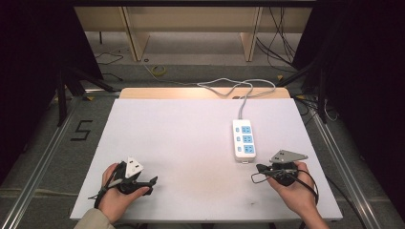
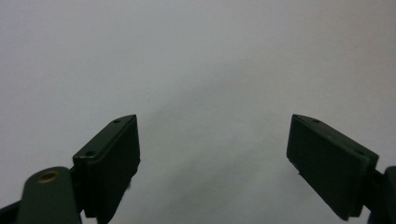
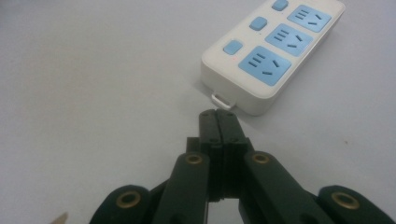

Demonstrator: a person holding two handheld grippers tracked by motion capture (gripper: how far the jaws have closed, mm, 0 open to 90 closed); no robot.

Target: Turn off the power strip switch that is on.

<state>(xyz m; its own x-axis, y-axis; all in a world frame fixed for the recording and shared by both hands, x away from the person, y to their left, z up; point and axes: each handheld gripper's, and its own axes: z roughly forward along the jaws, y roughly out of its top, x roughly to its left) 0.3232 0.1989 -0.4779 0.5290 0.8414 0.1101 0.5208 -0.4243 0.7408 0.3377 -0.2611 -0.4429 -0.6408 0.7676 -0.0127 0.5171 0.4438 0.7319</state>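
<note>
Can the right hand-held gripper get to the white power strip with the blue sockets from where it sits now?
Probably yes. The right hand-held gripper, jaws shut, points at the near end of the white plastic power strip with blue sockets, with bare white table between them. It would need to open first to grasp it.

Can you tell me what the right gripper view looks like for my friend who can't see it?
A shut black claw points at the near end of a white power strip with three blue sockets and three blue buttons, lying on a plain white table. Nothing is between its jaws.
</note>
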